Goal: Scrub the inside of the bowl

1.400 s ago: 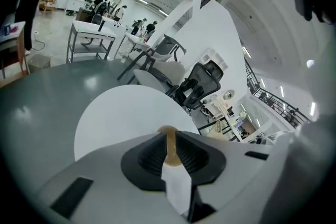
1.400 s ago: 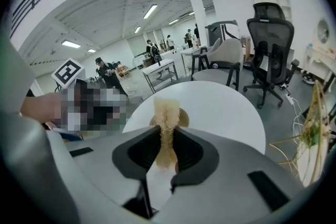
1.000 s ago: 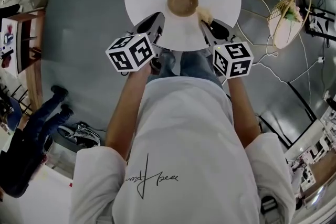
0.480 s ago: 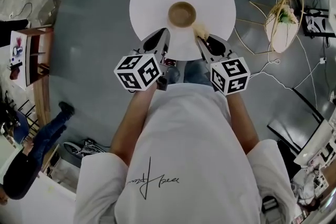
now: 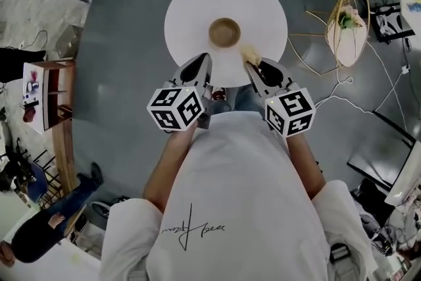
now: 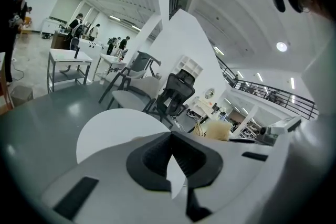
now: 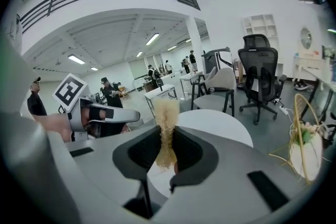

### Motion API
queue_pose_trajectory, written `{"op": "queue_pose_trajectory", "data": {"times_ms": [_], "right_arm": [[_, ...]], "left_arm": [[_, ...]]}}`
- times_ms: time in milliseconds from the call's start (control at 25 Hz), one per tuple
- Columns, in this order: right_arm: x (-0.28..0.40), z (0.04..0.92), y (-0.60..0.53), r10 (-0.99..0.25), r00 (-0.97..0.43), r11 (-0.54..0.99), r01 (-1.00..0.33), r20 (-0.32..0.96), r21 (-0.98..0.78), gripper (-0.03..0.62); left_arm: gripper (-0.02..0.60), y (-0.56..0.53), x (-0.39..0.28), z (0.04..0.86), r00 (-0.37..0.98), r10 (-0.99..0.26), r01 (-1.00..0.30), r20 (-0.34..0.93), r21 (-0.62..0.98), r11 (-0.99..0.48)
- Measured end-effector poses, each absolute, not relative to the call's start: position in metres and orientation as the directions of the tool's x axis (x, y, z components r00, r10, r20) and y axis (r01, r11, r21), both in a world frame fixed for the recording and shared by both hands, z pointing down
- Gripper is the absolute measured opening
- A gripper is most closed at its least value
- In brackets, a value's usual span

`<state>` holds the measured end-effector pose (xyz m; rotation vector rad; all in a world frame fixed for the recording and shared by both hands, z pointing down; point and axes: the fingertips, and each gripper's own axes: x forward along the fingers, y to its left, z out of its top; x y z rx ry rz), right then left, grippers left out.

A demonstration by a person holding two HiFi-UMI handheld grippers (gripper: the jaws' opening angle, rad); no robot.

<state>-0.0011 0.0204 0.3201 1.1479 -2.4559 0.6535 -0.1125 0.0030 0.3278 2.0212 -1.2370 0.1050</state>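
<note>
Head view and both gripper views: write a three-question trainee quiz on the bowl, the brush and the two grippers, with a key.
1. Fill in: the wooden bowl stands at the middle of the round white ____.
2. Multiple choice: what is clamped between the fingers of the right gripper? A) a sponge B) a straw-coloured fibre brush C) nothing
3. True or false: the left gripper is holding the bowl by its rim.

Key:
1. table.
2. B.
3. False: its fingers are shut with nothing between them, and the bowl sits free on the table, beyond both grippers.
</note>
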Motion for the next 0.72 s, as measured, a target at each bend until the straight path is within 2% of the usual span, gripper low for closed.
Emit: {"op": "queue_pose_trajectory", "data": {"times_ms": [560, 720], "right_arm": [[-0.003, 0.258, 0.051, -0.702, -0.61, 0.563, -0.791, 0.366, -0.239, 0.081], [-0.003, 0.242, 0.057, -0.725, -0.597, 0.556, -0.801, 0.343, -0.22, 0.08]], "left_arm": [[0.005, 0.023, -0.116, 0.254, 0.522, -0.804, -0.773, 0.284, 0.556, -0.305], [0.005, 0.033, -0.114, 0.234, 0.519, -0.819, -0.79, 0.245, 0.502, -0.351]]}}
